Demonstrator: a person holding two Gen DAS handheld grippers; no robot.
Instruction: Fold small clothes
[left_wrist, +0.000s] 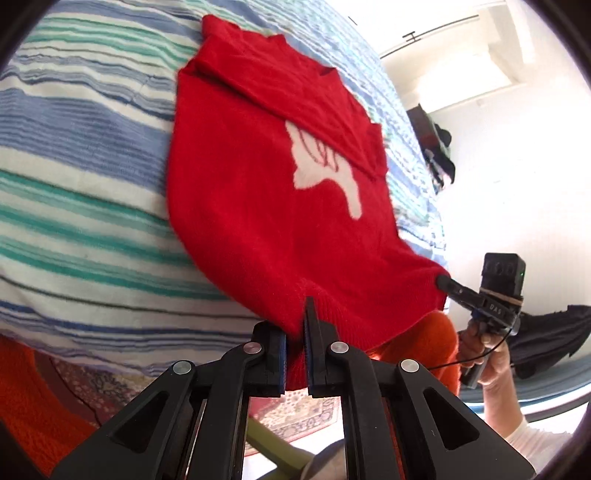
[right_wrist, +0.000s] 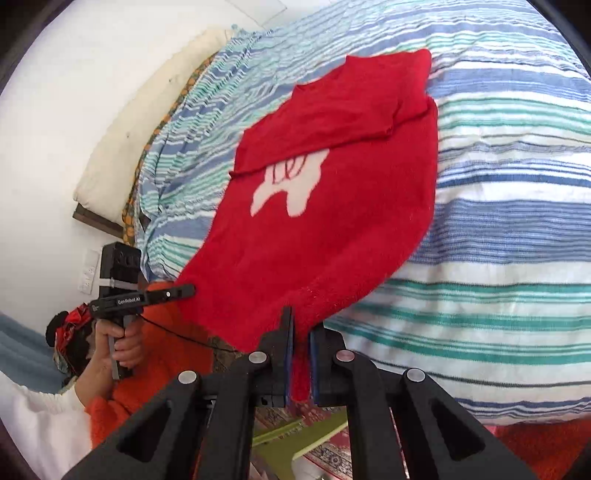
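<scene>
A small red sweater (left_wrist: 258, 206) with a white motif lies on a striped bedspread (left_wrist: 74, 184), its sleeves folded across the chest. My left gripper (left_wrist: 293, 332) is shut on the near hem, with red knit pinched between its pads. In the left wrist view, the right gripper (left_wrist: 445, 283) bites the hem's other corner at the right. In the right wrist view, the right gripper (right_wrist: 301, 332) is shut on the sweater (right_wrist: 332, 221) hem. The left gripper (right_wrist: 190, 290) holds the corner at the left. The hem hangs lifted off the bedspread (right_wrist: 498, 258) edge.
A cream pillow (right_wrist: 122, 129) lies against the white wall at the bed's far end. Below the bed edge are a patterned rug (right_wrist: 332, 450) and a green object (right_wrist: 295, 439). The person wears orange knit (right_wrist: 155, 369). Dark clothes (left_wrist: 439, 147) hang by the wall.
</scene>
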